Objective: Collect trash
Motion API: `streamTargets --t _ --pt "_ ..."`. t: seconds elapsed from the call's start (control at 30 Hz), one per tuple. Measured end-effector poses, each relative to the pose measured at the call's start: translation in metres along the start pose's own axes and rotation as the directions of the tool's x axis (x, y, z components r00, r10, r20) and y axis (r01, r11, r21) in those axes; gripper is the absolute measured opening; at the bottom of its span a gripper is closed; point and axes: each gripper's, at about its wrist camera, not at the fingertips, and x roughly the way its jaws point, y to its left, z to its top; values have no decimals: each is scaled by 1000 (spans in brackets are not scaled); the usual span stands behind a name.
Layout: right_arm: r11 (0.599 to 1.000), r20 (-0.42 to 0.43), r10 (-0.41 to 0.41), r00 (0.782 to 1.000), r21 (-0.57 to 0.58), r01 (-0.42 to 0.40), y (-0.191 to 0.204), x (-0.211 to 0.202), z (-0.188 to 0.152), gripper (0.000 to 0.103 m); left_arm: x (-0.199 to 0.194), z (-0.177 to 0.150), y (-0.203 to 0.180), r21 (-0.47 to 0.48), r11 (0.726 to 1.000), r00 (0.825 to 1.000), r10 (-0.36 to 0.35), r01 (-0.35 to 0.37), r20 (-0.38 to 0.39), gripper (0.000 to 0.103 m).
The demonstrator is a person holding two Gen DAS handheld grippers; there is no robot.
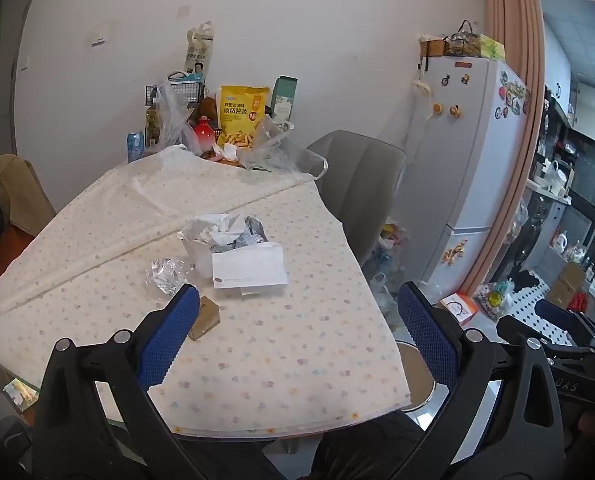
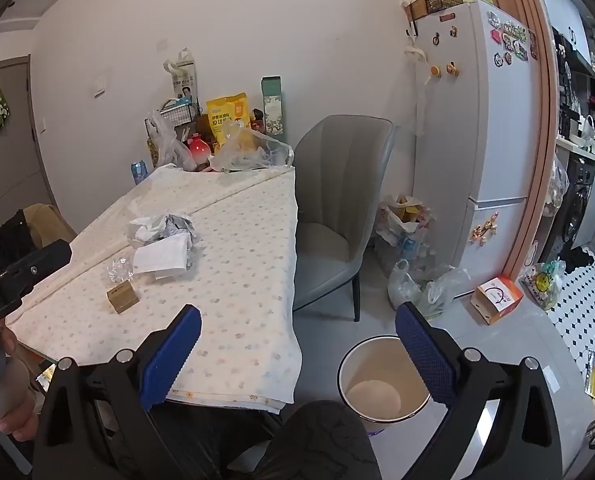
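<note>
Left wrist view
Left gripper: the left gripper (image 1: 297, 320) hangs over the near edge of the table (image 1: 77, 248), its blue pads spread wide with nothing between them.
Trash: a heap of crumpled paper (image 1: 225, 232) sits mid-table on the dotted tablecloth (image 1: 281, 344), a flat white sheet (image 1: 249, 270) leaning against its front.
Wrapper: a clear crinkled wrapper (image 1: 165, 274) lies just left of the heap.
Box: a small brown box (image 1: 205, 318) rests beside the left pad, nearer the camera than the heap.
Background: a yellow snack bag (image 1: 241, 114) stands among clutter at the far end; a grey chair (image 1: 357, 176) and a white fridge (image 1: 469, 160) stand to the right.

Right wrist view
Right gripper: the right gripper (image 2: 297, 344) points down past the table's corner, pads wide apart and empty.
Bin: a white bin (image 2: 377, 360) stands on the floor between the pads, nothing visible inside.
Trash: the paper, sheet, wrapper and box lie on the cloth, well left of the bin.
Other hand: the person's left hand (image 2: 9, 392) grips its tool's handle at the left edge.
</note>
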Motion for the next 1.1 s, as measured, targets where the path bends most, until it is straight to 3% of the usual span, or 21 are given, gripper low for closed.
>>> streamTargets --t 1.1 --pt "1000 4 -2 1000 4 2 -3 -1 1 95 0 0 0 -6 1000 1000 -2 2 -4 98"
